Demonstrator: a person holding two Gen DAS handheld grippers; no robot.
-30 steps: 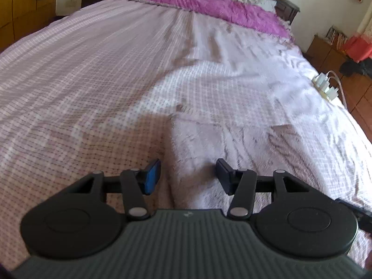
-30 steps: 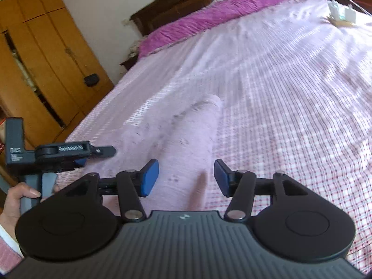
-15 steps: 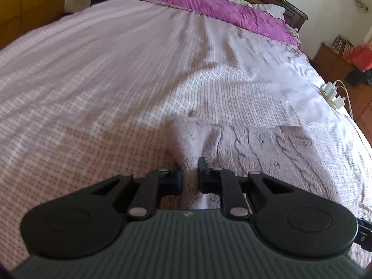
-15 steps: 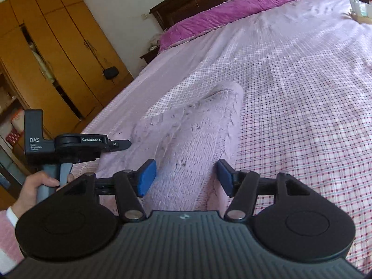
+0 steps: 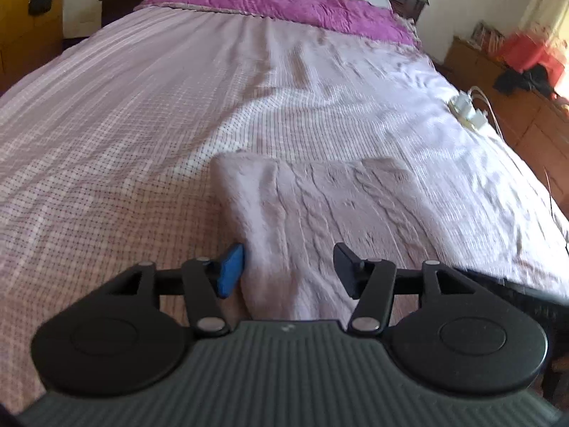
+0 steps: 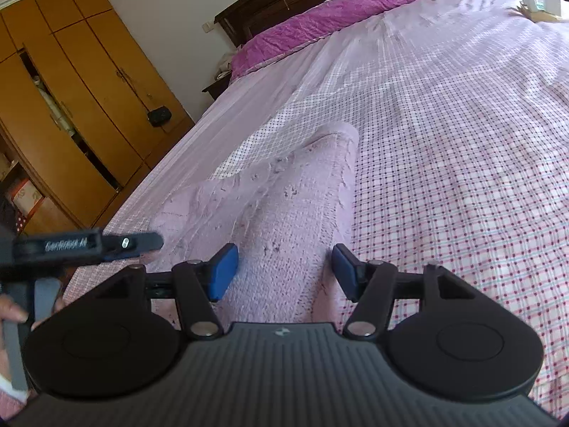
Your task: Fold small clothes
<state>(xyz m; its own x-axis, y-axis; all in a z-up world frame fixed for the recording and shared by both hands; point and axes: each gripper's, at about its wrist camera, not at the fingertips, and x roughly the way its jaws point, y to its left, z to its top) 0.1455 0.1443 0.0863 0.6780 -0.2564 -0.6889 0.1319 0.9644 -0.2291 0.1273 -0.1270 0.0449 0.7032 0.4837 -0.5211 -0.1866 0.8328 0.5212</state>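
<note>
A pale pink cable-knit garment lies folded flat on the checked bedspread. My left gripper is open over the garment's near left edge, jaws wide apart with cloth between them. In the right wrist view the same garment stretches away from me. My right gripper is open over its near end, jaws either side of the cloth. The left gripper's body shows at the left of that view, held by a hand.
A purple blanket and a dark headboard lie at the bed's far end. White chargers with cables sit on the right edge. A wooden wardrobe stands left of the bed, and low cabinets with red items stand right.
My left gripper was open, shut on the garment's near left edge half a second ago, and has now opened again. My right gripper stayed open and shifted a little closer over the garment.
</note>
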